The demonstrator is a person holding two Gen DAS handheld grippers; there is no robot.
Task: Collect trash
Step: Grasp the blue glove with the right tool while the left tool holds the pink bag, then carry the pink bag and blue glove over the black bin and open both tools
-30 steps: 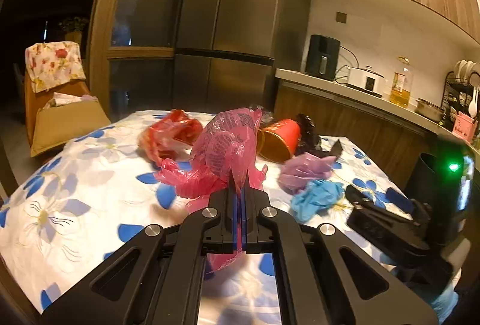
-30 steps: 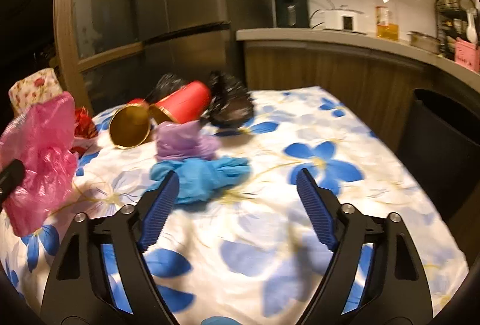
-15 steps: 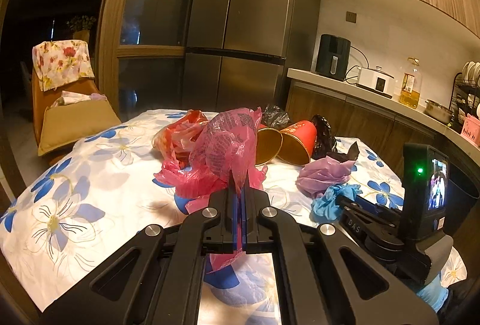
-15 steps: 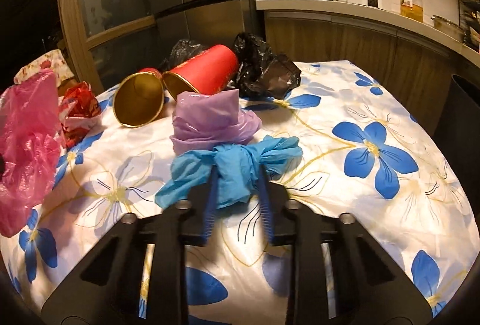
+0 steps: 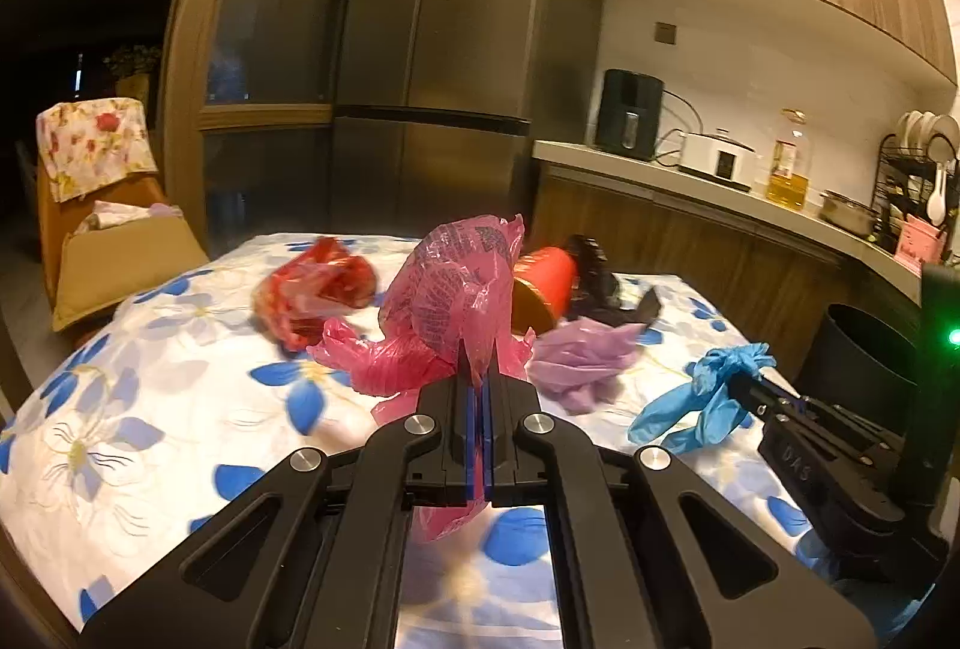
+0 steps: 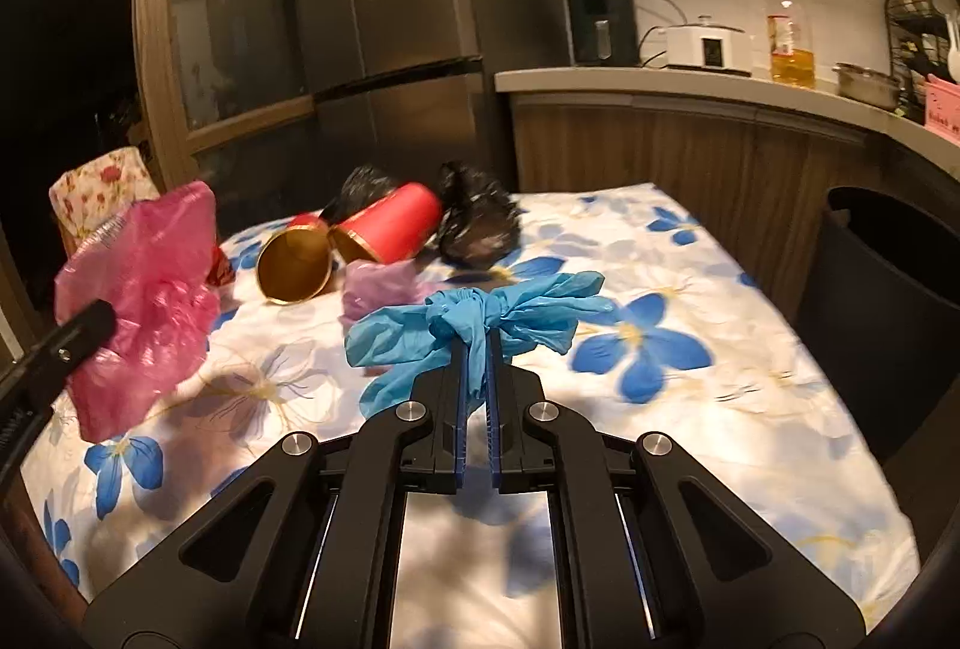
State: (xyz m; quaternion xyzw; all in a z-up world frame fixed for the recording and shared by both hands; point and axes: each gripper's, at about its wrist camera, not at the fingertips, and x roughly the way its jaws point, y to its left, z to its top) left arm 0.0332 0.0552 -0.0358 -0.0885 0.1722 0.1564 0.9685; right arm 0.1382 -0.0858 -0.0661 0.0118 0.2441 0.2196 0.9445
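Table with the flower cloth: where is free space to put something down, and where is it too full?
The table is bare on its near right part, between the blue glove and the black bin. The near left corner is also bare. It is crowded at the far end: red cups, black bags, purple wad.

Crinkled glossy pink plastic bag [image 5: 456, 301], thin blue rubber glove [image 6: 480, 325], floral cloth on the desk [image 6: 750, 397], brushed-metal fridge [image 5: 456, 49].

Two red cups [image 6: 384, 229], two black bags [image 6: 477, 223], one bin [image 6: 888, 301].
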